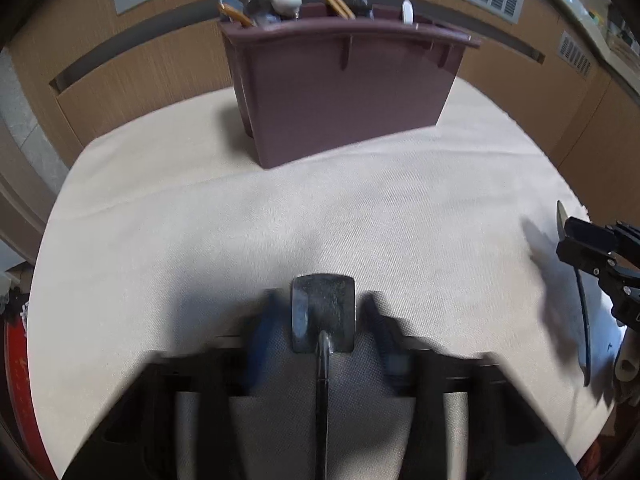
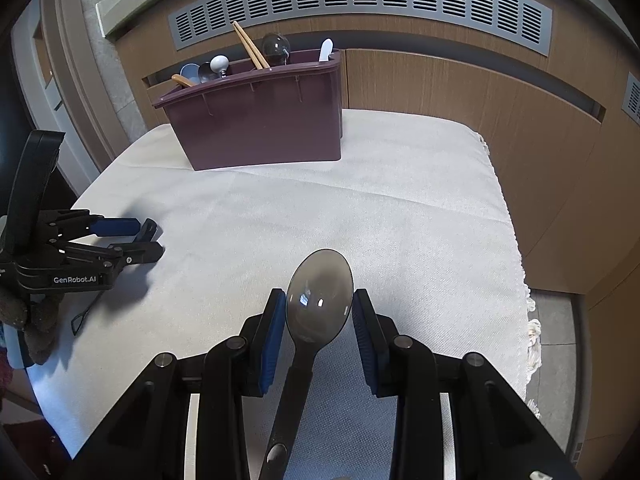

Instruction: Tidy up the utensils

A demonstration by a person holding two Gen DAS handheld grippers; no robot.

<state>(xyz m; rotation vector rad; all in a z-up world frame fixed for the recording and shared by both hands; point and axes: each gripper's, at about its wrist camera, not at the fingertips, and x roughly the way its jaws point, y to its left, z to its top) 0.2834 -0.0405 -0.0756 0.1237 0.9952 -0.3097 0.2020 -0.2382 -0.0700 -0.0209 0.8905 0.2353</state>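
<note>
1. Mostly, the cream cloth (image 2: 360, 208) is bare, so the sorting looks near its end; only two loose utensils show, and both are at the grippers.
2. Standing at the far edge of the cloth, the maroon box (image 2: 260, 132) already holds several spoons, a pair of chopsticks (image 2: 250, 46) and a white handle in its compartments.
3. Nearer the camera, the right gripper (image 2: 319, 300) is partly closed, its blue pads pressed on both sides of the bowl of a dark spoon (image 2: 319, 292), which it holds above the cloth and well short of the box. That spoon is not yet put away.
4. Low over the cloth, the left gripper (image 1: 322, 308) stands about half open around the square head of a small metal spatula (image 1: 324, 312). The pads are blurred and just beside the head; I cannot tell whether they press on it. It too is left to sort.
5. Only the left view shows the spatula's head; the right view shows only its thin handle with a looped end lying on the cloth, plus the spoon's bowl face-on.
</note>
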